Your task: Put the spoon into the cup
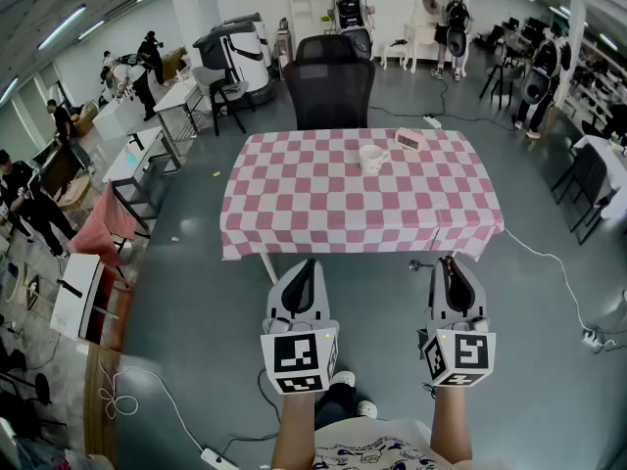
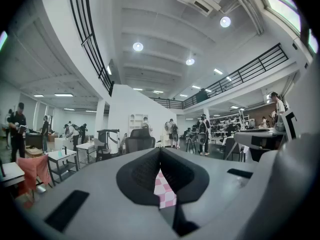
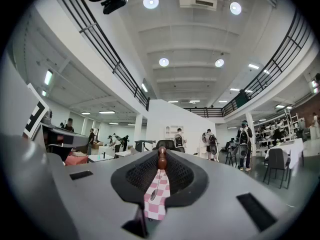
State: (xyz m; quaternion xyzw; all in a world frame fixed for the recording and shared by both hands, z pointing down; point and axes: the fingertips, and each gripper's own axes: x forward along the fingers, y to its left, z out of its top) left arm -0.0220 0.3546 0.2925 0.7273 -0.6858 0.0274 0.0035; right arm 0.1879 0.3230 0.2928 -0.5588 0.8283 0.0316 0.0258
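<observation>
Checkered table is standing in a busy hall, carrying the cup toward its far side. Both grippers are hovering level before the near edge. Left gripper is showing its jaws together, empty. Right gripper is pinching the spoon (brown handle end at the jaw tips), well apart from the cup.

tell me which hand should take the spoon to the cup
Right. The right tool grips the brown-handled spoon between its jaws; the left tool is shut and empty. Both stand short of the white handled cup on the pink-checked table.
</observation>
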